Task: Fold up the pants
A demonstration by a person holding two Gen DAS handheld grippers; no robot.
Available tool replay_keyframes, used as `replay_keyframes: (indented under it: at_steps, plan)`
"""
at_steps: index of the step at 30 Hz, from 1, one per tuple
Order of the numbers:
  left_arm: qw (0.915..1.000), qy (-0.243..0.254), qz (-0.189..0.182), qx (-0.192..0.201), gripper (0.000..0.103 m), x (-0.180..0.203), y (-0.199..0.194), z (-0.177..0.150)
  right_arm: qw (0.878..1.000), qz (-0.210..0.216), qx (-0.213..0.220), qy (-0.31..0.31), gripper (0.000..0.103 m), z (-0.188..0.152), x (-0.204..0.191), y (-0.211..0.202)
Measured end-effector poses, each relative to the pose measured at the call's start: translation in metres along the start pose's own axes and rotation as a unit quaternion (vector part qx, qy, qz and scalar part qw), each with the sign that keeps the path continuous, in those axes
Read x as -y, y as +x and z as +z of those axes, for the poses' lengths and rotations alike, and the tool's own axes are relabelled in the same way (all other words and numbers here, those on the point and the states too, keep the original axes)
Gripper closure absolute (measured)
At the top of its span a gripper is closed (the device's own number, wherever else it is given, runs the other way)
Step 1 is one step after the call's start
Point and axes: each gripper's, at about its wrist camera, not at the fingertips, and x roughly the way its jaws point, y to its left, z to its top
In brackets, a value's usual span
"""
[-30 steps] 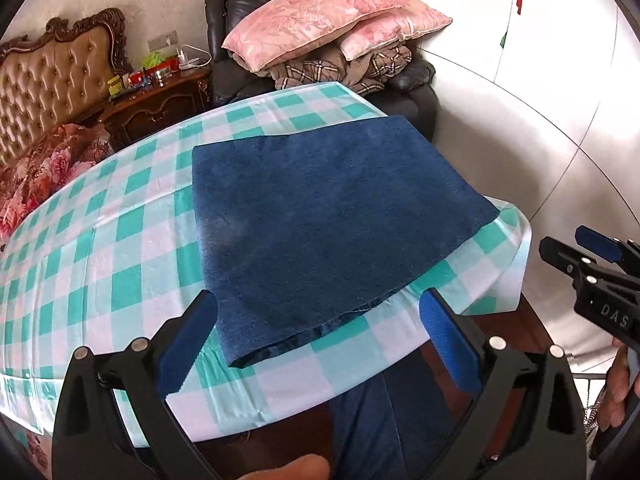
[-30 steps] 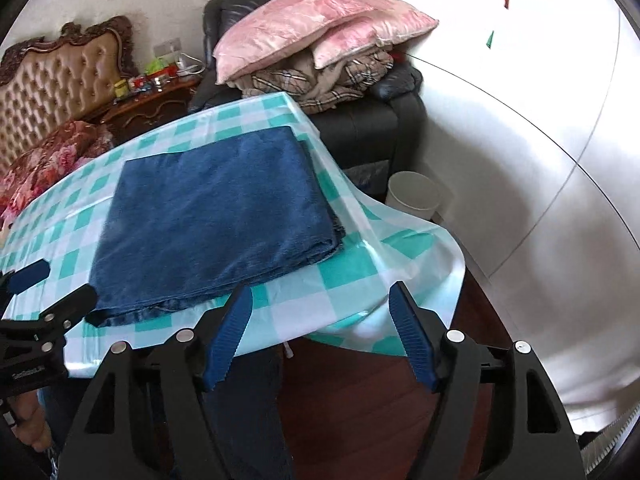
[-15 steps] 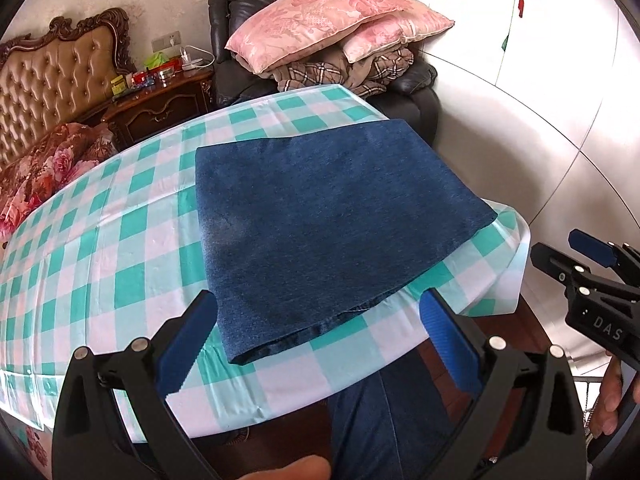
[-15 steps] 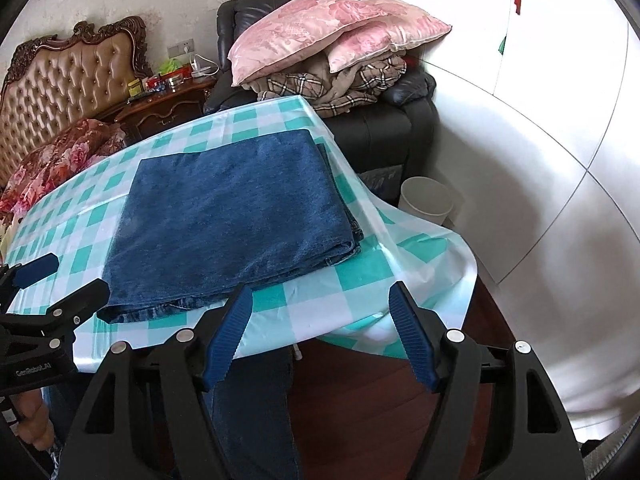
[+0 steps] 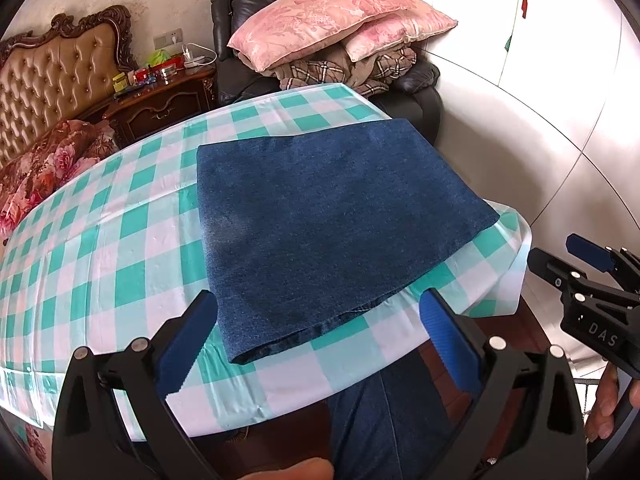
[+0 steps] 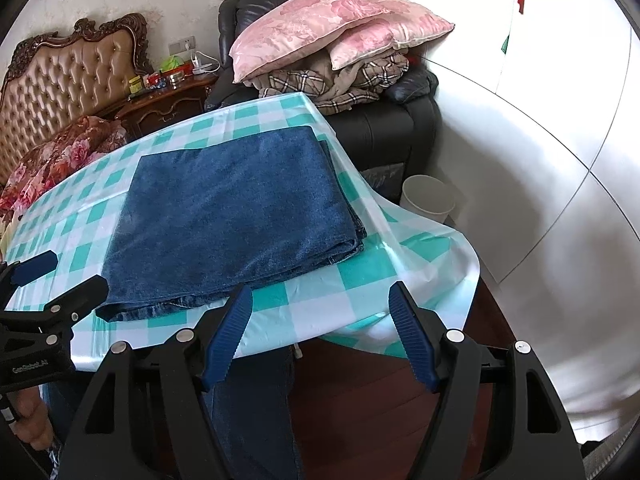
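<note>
Pants [image 5: 328, 220] lie folded on surface [image 5: 100, 248], ahead of both grippers; left gripper [image 5: 320, 320] nearer, right gripper [image 6: 320, 320] offset; jaws apart, empty.

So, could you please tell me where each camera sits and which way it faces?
Left wrist: on the left claw, open, facing the folded pants across the checked tablecloth; the right claw shows at right.
Right wrist: on the right claw, open, by the table's right corner, facing the pants; the left claw shows at left.
Shared: pants, tablecloth, pink pillows, headboard.
</note>
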Motion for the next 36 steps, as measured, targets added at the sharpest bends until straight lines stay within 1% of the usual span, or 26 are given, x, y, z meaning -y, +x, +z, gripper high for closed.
replay_keyframes:
  at_steps: [36]
  plan:
    - [1.0, -0.004, 0.004, 0.003, 0.002, -0.0018, 0.0016, 0.0061, 1.0, 0.005, -0.003, -0.002, 0.035, 0.0012, -0.0028, 0.0017]
